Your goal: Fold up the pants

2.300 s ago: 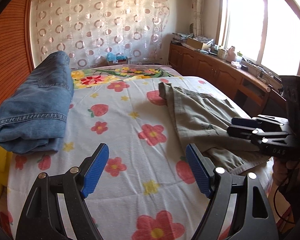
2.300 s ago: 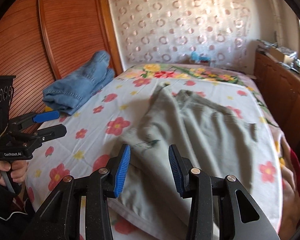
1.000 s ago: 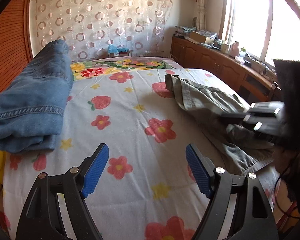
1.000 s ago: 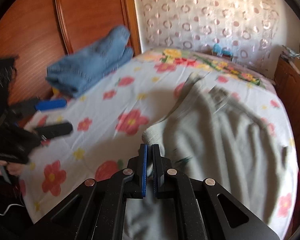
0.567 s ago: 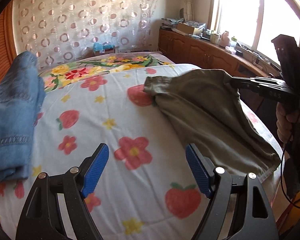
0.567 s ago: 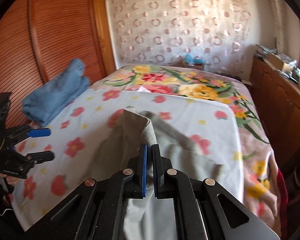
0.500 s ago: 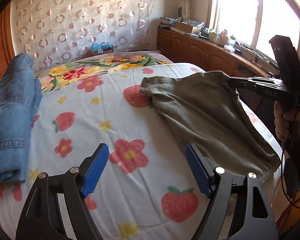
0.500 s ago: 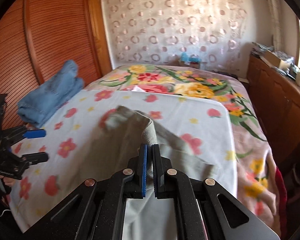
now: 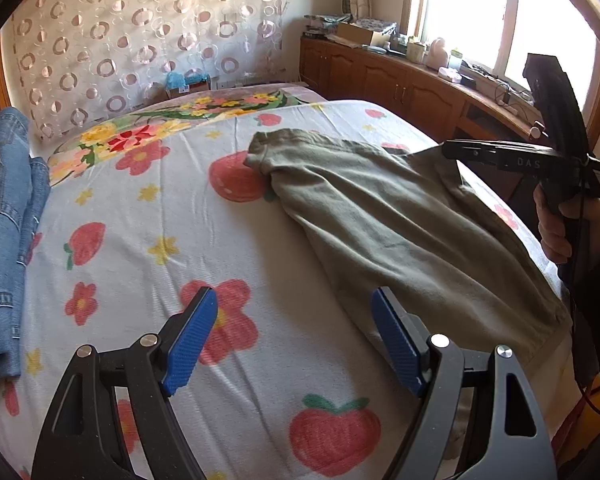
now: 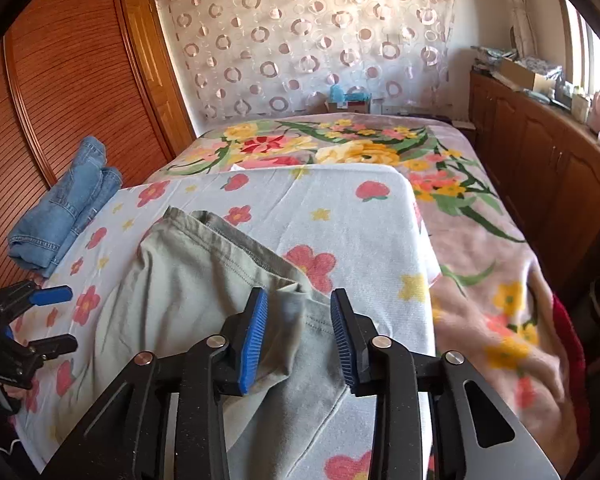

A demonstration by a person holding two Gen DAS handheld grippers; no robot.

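The grey-green pants lie folded over on the flowered sheet, on the bed's right side. In the right wrist view the pants lie spread below my right gripper, which is open with the cloth's folded edge lying loose between its blue pads. My left gripper is open and empty, hovering over the sheet beside the pants' near left edge. The right gripper also shows in the left wrist view, above the pants.
Folded blue jeans lie along the bed's left edge by a wooden wardrobe. A flowered blanket covers the bed's right and far part. Wooden cabinets with clutter stand under the window.
My right gripper carried the pants' end across to the far side, laid it down and opened, letting go. My left gripper stayed open and shifted slightly.
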